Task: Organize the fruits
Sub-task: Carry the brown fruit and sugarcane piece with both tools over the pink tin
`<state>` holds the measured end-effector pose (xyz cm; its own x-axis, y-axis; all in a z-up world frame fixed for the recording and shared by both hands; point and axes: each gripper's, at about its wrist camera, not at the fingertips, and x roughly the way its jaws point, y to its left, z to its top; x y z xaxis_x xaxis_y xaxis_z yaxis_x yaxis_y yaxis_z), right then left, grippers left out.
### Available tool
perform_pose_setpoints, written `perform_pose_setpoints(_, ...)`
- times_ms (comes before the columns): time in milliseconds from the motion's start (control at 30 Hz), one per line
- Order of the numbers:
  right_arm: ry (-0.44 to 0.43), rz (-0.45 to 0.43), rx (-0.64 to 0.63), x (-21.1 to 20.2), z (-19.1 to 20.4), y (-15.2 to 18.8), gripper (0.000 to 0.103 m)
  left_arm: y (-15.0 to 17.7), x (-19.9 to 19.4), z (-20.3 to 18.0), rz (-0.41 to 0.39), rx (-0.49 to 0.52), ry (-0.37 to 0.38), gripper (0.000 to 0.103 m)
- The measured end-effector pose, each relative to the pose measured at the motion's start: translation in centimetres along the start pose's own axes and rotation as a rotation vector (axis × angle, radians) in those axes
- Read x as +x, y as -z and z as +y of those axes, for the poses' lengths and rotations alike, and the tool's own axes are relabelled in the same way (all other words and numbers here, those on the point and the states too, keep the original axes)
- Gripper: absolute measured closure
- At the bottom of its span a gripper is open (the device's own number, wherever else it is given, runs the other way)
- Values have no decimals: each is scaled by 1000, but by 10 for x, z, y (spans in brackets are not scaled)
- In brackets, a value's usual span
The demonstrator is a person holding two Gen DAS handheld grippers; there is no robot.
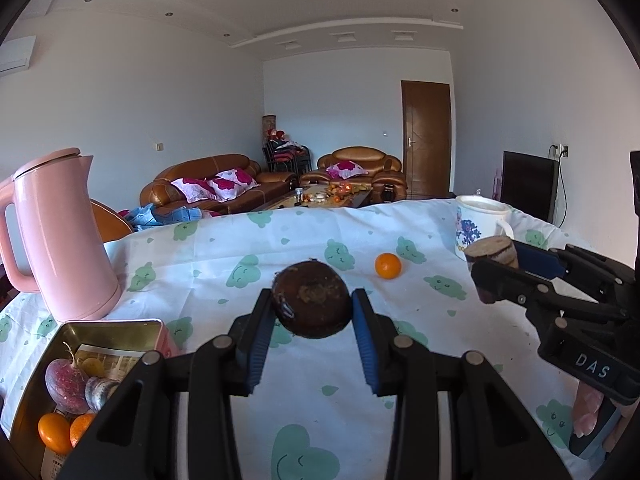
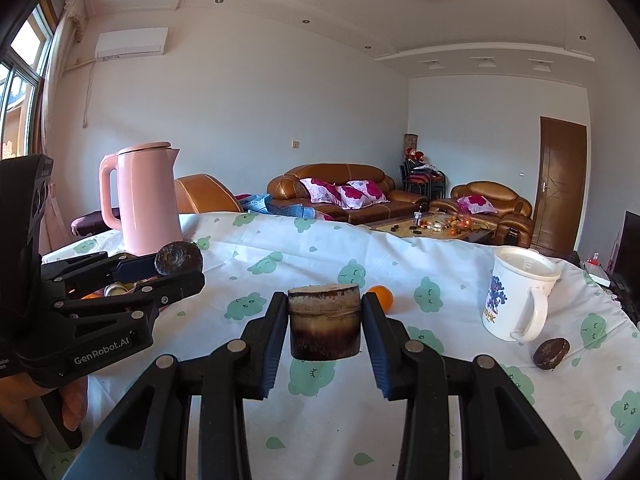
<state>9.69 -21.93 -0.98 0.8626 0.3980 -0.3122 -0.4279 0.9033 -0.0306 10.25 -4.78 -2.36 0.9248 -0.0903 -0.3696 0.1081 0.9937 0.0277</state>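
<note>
Two tongs, both loaded. My left tongs [image 1: 312, 312] grip a dark brown round fruit [image 1: 310, 300], flattened like a water chestnut, its sides pinched between the blue pads and held clear of the tabletop [image 1: 320, 380]. My right tongs [image 2: 325, 320] clamp a short sugarcane segment [image 2: 325, 320], cut face up, also lifted off the cloth.

Handling, as I judge it: the cane piece looks stiff and woody, so a firm squeeze across its curved flanks should hold; its rind looks smooth, so it could rotate if I tilt. The round brown fruit looks hard-skinned and light, with only a narrow contact on each pad, so it may roll out if I ease off. The orange [image 1: 387, 266] lying loose on the cloth beyond it is soft-skinned and round; I would take it across its widest part with gentle pressure.

Counts: one loose orange on the tabletop, one more dark brown fruit [image 2: 551, 353] resting beside the white mug [image 2: 516, 296], one cane segment, one brown fruit in hand. The tin box [image 1: 80, 330] at my left holds two oranges, a reddish radish-like root and one greyish piece I cannot identify. One pink kettle [image 1: 60, 236] stands behind the box, which I take as the destination.
</note>
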Motion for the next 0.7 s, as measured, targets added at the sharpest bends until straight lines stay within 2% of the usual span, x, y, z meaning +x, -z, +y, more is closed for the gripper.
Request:
perform_pose_setpoints(233, 2, -18, -13, -5, 4, 1, 64, 1, -3, 1, -3, 0, -2, 63)
perform_pose_setpoints(700, 8, 20, -4, 2, 15, -1, 64, 3, -7, 6, 9, -20, 8, 63)
